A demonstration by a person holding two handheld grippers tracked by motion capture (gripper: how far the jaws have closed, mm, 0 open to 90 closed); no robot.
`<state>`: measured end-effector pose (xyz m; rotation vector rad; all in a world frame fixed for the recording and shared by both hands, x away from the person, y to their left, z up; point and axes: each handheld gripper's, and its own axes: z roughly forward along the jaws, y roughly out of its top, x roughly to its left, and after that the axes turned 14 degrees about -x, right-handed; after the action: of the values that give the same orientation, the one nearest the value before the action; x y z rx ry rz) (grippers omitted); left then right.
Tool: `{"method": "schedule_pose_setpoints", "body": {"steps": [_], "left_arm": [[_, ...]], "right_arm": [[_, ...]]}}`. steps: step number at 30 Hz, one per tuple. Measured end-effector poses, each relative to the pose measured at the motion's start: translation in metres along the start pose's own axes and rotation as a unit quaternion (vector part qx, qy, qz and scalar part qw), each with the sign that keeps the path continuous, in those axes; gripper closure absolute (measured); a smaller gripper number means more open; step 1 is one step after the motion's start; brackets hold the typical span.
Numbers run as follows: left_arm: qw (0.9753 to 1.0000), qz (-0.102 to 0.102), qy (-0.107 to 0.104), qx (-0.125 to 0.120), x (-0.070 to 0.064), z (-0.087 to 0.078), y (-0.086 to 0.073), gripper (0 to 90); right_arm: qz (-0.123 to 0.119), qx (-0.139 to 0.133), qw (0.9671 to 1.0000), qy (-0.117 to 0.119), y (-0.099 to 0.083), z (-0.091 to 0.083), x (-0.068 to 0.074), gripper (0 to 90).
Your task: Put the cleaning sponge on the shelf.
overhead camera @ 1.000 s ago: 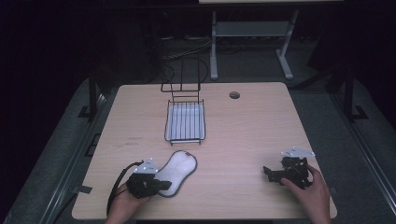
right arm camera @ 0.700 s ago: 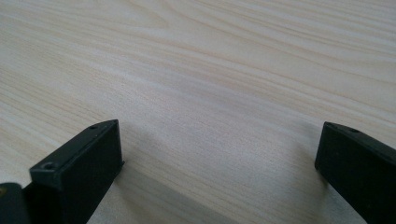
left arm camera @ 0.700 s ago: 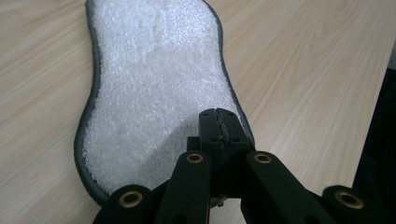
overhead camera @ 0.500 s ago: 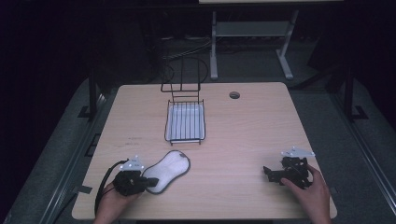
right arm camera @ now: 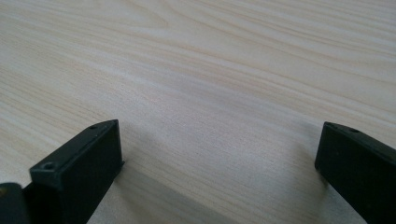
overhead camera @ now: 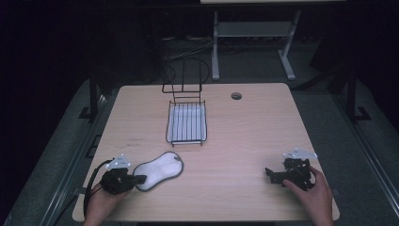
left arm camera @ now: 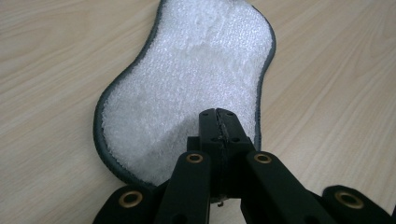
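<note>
Wooden bench [overhead camera: 244,141] is carrying a rack [overhead camera: 187,123], well apart from the pad [overhead camera: 158,170] at my near left. I am clamping my left gripper [overhead camera: 137,179] on its edge; right gripper [overhead camera: 269,173] is resting wide open, empty. Racking seems left.

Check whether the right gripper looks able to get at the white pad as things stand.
Probably yes: bare table lies between the open right gripper and the white pad, though the left gripper is shut on the pad's near end.
</note>
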<state>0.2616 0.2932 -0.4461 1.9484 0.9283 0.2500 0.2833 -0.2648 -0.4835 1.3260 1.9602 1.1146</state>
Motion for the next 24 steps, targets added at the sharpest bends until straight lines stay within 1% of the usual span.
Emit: {"method": "schedule_pose_setpoints", "body": {"steps": [1, 4, 6, 10, 11, 12, 13, 16, 18, 20, 24], "left_arm": [[1.0000, 0.003, 0.000, 0.002, 0.001, -0.001, 0.000, 89.8], [1.0000, 0.003, 0.000, 0.000, 0.000, 0.000, 0.001, 89.6], [1.0000, 0.007, -0.002, 0.001, -0.001, 0.000, 0.003, 88.1], [0.9999, 0.010, -0.005, -0.005, -0.002, 0.000, 0.007, 82.2], [0.9999, 0.011, -0.005, -0.010, -0.002, 0.000, 0.010, 80.2], [0.9999, 0.011, -0.005, -0.010, -0.002, 0.000, 0.010, 78.4], [0.9998, 0.014, -0.009, -0.015, -0.001, -0.001, 0.015, 76.8], [0.9997, 0.014, -0.009, -0.017, 0.001, -0.001, 0.019, 67.2], [0.9997, 0.016, -0.008, -0.019, 0.004, 0.002, 0.025, 59.4], [0.9997, 0.016, -0.009, -0.016, 0.006, 0.006, 0.027, 50.7], [0.9996, 0.020, -0.012, -0.014, 0.008, 0.012, 0.031, 37.8]], "right_arm": [[0.000, 0.000, 1.0000, 0.000, 0.000, 0.000, 0.000, 0.2], [0.000, 0.000, 1.0000, 0.000, 0.000, 0.000, 0.000, 0.2], [0.000, 0.000, 1.0000, 0.000, 0.000, 0.000, 0.000, 0.2], [0.000, 0.000, 1.0000, 0.000, 0.000, 0.000, 0.000, 0.2], [0.000, 0.000, 1.0000, 0.000, 0.000, 0.000, 0.000, 0.2], [0.000, 0.000, 1.0000, 0.000, 0.000, 0.000, 0.000, 0.2], [0.000, 0.000, 1.0000, 0.000, 0.000, 0.000, 0.000, 0.2], [0.000, 0.000, 1.0000, 0.000, 0.000, 0.000, 0.000, 0.2], [0.001, 0.000, 1.0000, 0.000, 0.000, 0.000, 0.000, 0.2], [0.000, 0.000, 1.0000, 0.000, 0.000, 0.000, 0.000, 0.2], [0.000, 0.000, 1.0000, 0.000, 0.000, 0.000, 0.000, 0.2]]}}
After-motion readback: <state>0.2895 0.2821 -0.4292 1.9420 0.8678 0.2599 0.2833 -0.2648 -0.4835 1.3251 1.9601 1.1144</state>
